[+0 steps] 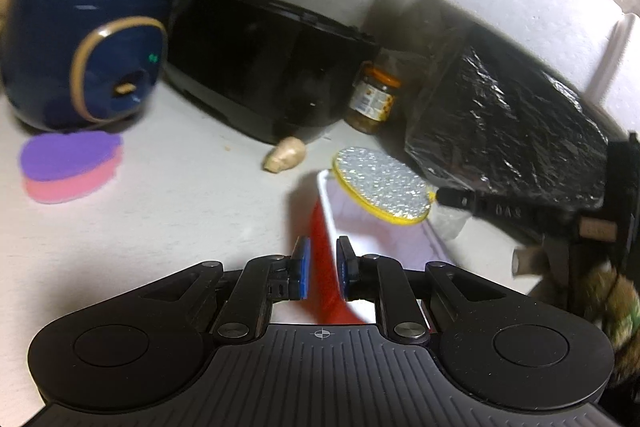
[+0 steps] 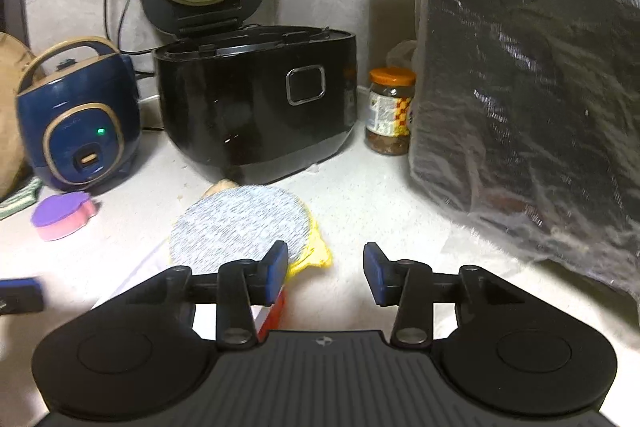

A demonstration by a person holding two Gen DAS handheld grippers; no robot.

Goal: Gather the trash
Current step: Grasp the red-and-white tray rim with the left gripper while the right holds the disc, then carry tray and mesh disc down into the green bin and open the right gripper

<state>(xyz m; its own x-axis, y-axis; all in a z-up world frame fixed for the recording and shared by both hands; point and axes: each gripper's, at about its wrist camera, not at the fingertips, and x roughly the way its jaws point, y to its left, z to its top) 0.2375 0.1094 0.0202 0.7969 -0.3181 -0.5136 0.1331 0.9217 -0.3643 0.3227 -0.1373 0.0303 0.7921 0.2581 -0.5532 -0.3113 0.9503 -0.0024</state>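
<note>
From the left wrist, the left tool (image 1: pixel 322 267) is clenched on the red-and-white wall of a plastic bin (image 1: pixel 326 227) held over the pale tabletop (image 1: pixel 180 187), with a round silver-glitter scrubbing pad edged in yellow (image 1: pixel 380 183) at the bin's far rim. From the right wrist, the right tool (image 2: pixel 326 273) stands released with nothing between its blue pads, and the scrubbing pad lies just ahead and left of its left finger, over the bin.

No legible text anywhere. Jar (image 2: pixel 391 111) label has print and a red-yellow check pattern, too blurred to read. Raised letters on the right gripper's black arm (image 1: pixel 504 209), possibly "DAS", unclear. Blue rice cooker (image 2: pixel 80 119) panel lettering too small; only a green light shows.
</note>
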